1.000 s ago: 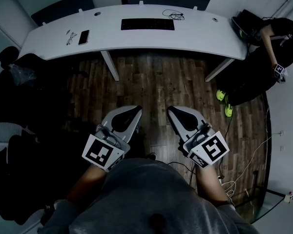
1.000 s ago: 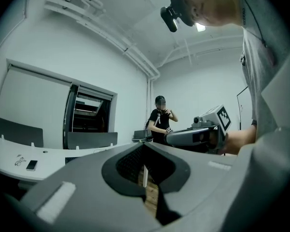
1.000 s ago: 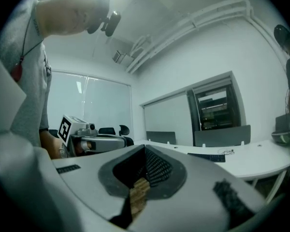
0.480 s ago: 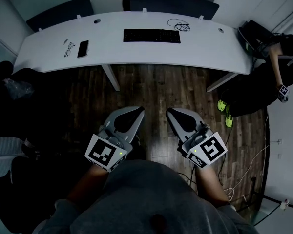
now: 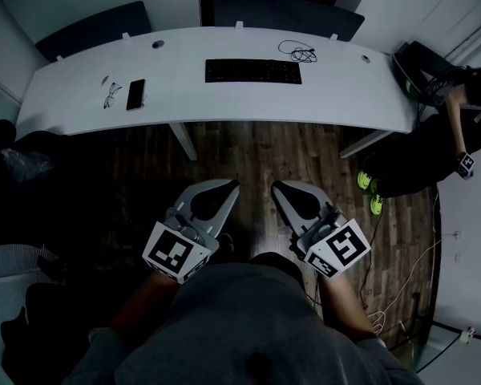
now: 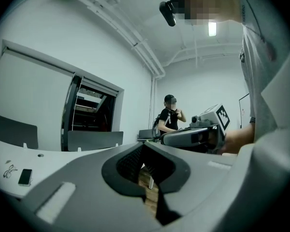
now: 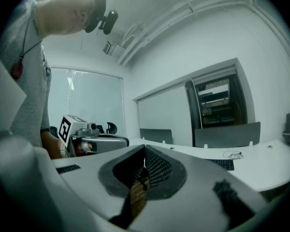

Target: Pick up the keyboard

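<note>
A black keyboard (image 5: 253, 71) lies flat at the middle of a long white desk (image 5: 72, 107), well ahead of both grippers; its end shows in the right gripper view (image 7: 225, 164). My left gripper (image 5: 232, 185) is held over the wooden floor, jaws shut, nothing between them. My right gripper (image 5: 276, 186) hangs beside it, also shut and empty. Both point level toward the desk. Each gripper shows in the other's view, the right gripper (image 6: 195, 136) and the left gripper (image 7: 94, 141).
A phone (image 5: 135, 95) and glasses (image 5: 109, 95) lie on the desk's left part, a coiled cable (image 5: 298, 52) behind the keyboard. Desk legs (image 5: 183, 140) stand below. A person (image 5: 457, 127) stands at the right end. Dark chairs (image 5: 16, 167) crowd the left; cables (image 5: 401, 283) trail over the floor.
The desk and keyboard have slid lower in the head view, so I have moved closer to them. Both grippers kept their shut pose side by side.
</note>
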Demonstrator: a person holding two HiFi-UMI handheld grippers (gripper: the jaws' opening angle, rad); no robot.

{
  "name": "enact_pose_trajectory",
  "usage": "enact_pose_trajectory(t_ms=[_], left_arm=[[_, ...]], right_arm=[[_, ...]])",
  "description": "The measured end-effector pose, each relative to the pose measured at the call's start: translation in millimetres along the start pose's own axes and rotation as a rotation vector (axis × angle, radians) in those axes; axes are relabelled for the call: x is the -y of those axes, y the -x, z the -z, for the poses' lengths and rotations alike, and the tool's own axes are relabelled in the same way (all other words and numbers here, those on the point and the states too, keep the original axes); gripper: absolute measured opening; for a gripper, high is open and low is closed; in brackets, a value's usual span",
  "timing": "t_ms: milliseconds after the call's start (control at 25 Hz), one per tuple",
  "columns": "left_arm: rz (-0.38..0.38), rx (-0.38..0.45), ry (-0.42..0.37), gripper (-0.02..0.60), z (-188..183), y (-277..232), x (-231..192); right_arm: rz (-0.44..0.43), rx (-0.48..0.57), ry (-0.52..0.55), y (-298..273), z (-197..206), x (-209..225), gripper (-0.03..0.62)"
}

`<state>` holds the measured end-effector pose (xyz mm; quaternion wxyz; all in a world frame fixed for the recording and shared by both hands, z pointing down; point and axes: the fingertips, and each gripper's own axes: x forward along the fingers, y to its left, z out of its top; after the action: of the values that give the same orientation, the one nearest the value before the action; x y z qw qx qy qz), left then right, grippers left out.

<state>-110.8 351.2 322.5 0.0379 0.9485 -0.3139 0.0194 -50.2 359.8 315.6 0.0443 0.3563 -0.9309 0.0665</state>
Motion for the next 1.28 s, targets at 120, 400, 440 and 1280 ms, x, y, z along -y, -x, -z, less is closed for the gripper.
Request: enact_pose_trajectory(t_ms=[120, 400, 440, 1280], left_arm=[[0.001, -0.002, 0.012, 0.008, 3, -4, -13], [-0.004, -0.016, 0.020, 0.008, 9, -21, -31], [-0.005, -0.018, 0.022, 0.008, 11, -26, -34], [-0.156, -0.049, 0.036, 0.008, 0, -153, -122]], right_arm=[[0.007, -0.006, 0.001, -9, 1, 5, 0.015], [0.012, -0.018, -0.008, -20, 7, 31, 0.015], [0.010, -0.021, -0.008, -22, 8, 37, 0.015], [-0.095, -0.024, 0.011, -81, -8, 197, 0.015]])
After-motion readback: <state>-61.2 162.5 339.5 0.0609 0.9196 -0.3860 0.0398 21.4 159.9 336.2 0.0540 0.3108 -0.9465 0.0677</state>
